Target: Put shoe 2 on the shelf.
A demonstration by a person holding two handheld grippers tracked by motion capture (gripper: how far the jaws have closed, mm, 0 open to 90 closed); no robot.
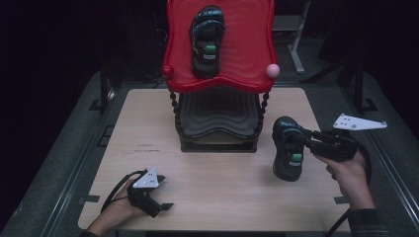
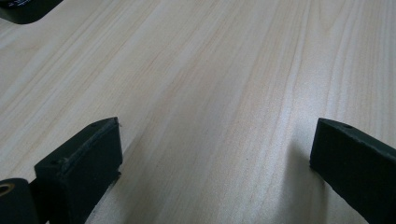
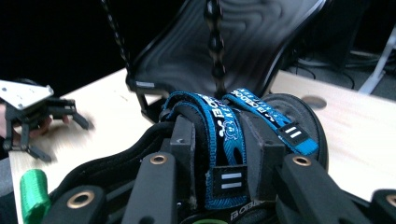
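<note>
Black with blue straps, the sandal you hold sits right of centre in the high view, just beside the lower right corner of the two-tier rack; whether its sole touches the desk or hangs just over it I cannot tell. Your right gripper has its fingers clamped on the middle blue strap, one finger on each side of it, as the right gripper view shows along the bottom of the frame. Its mate, the other sandal, already lies on the red top shelf at the upper centre, set to the left half of that shelf. So the step in hand looks like carrying the second sandal up to join the first. Your next move calls for a clear lift, high enough to pass the red rim and the pink knob at its right corner, then a swing left over the bare right half of the shelf before you let go. Your left gripper rests low at the lower left of the high view, fingers well apart over bare wood, holding nothing.
</note>
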